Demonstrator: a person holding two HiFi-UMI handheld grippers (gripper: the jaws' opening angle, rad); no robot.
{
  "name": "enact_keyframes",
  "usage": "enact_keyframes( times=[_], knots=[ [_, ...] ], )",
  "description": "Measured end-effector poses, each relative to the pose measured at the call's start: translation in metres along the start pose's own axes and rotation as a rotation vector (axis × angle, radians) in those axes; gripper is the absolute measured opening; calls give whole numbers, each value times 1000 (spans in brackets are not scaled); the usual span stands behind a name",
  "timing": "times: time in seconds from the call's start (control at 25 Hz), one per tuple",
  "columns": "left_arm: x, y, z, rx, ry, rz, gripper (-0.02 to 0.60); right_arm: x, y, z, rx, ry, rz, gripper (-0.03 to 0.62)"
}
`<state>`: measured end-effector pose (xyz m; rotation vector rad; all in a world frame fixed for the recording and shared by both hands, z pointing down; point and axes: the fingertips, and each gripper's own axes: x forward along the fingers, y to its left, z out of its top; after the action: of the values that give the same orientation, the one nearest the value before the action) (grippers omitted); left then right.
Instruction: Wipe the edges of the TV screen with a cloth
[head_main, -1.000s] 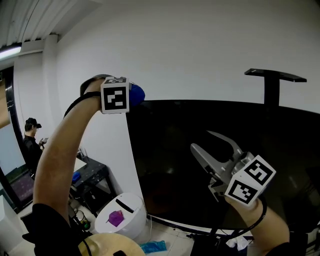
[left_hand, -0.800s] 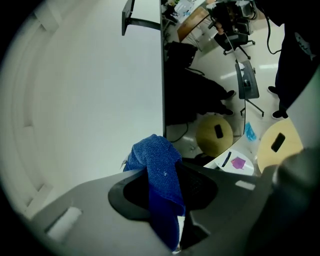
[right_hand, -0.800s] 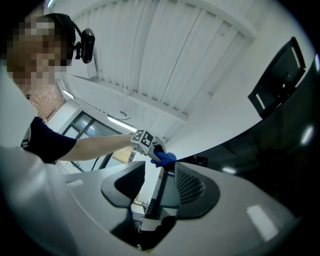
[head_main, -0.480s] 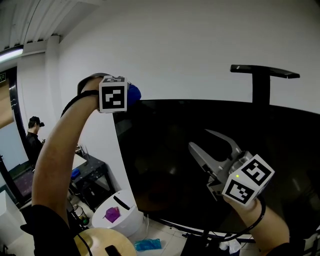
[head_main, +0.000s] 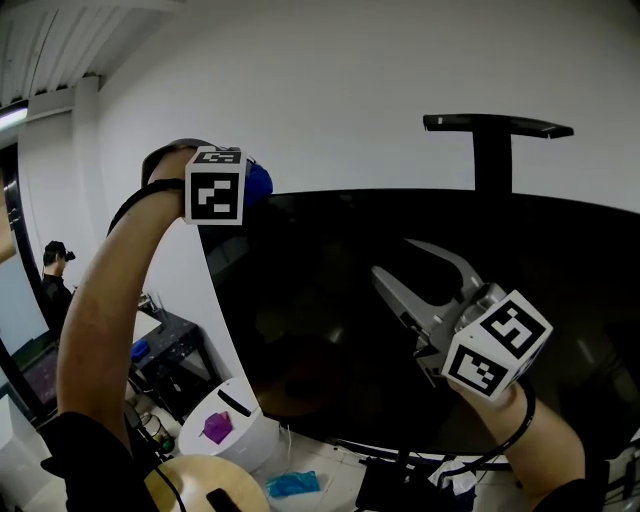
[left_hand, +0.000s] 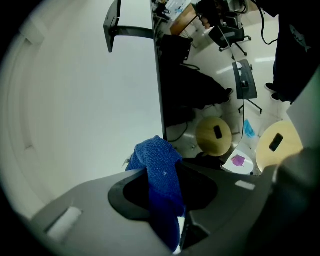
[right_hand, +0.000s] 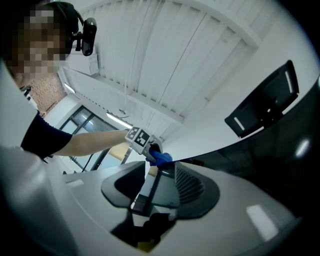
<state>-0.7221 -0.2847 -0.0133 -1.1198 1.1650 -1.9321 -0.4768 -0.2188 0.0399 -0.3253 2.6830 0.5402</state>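
Blue cloth, clenched in the jaws of the left gripper, now sits on the top edge of the TV screen, just in from the left corner it covered a second ago, so the top-edge wipe seems under way, while the right gripper hangs before it, jaws parted and empty.
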Motion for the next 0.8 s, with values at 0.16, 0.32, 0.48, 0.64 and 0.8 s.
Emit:
enact_keyframes(
  times=[0.16, 0.32, 0.48, 0.64, 0.8],
  knots=[
    [-8, 0, 15, 31, -41, 7, 115, -11, -1, -2, -7, 11, -56, 190],
    [-16, 5, 41, 64, -74, 28, 115, -29, -5, 1, -21, 27, -90, 190],
    [-23, 7, 64, 91, -74, 32, 115, -50, -13, 10, -34, 33, -109, 190],
    [-37, 12, 95, 107, -84, 57, 115, -77, -22, 24, -53, 41, -122, 190],
    [-49, 17, 130, 118, -82, 62, 115, -110, -33, 37, -59, 46, -124, 189]
  ],
)
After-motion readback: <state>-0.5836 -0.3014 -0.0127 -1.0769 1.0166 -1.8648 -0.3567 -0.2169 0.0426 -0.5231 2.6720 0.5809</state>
